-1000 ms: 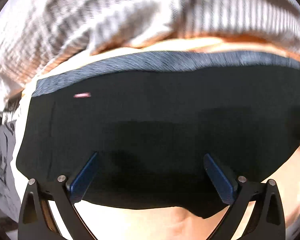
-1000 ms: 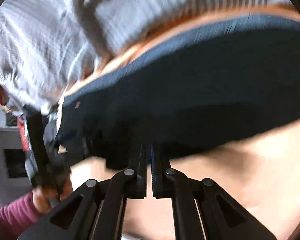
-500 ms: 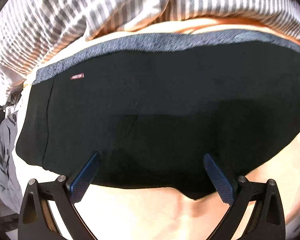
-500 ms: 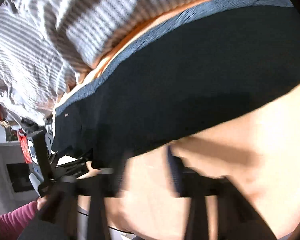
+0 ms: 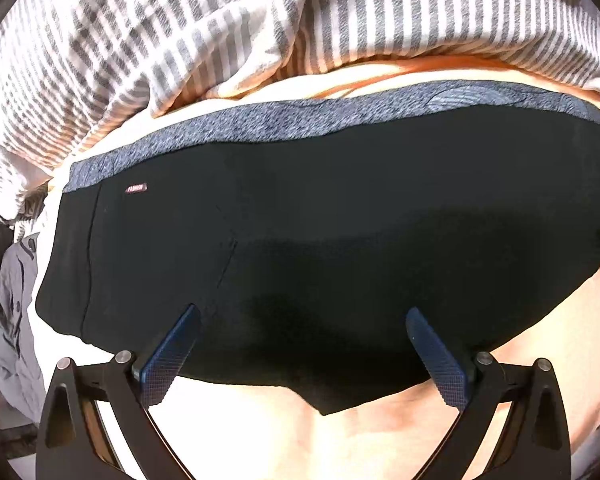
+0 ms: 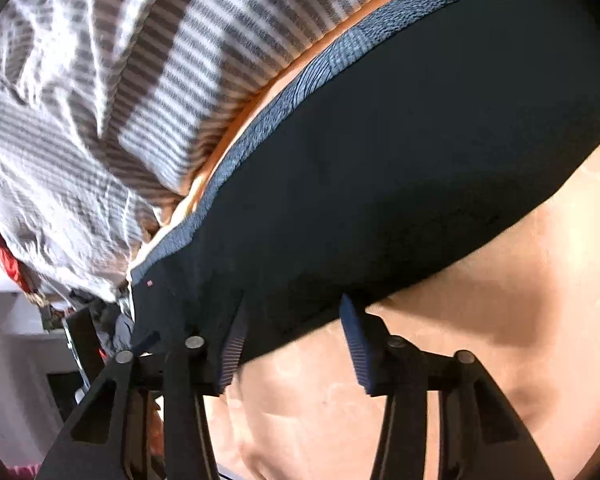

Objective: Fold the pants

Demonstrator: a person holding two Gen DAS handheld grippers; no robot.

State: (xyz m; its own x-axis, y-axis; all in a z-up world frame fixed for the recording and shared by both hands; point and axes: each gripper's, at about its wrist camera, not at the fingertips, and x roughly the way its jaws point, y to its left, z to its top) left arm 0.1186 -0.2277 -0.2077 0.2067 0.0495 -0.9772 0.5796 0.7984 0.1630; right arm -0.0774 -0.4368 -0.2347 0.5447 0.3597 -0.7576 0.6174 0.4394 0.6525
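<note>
A pale, peach-lit bed sheet fills the lower ground of both wrist views, and on it we have the black pants lying flat in a folded slab, grey-blue waistband along the far edge, just short of a rumpled striped blanket. Our left claw hangs spread wide above the near edge, gripping nothing; our right claw, jaws just narrowed but apart, straddles the hem without pinching it. We judge the thin hem could slip out, or sheet get pinched in too.
</note>
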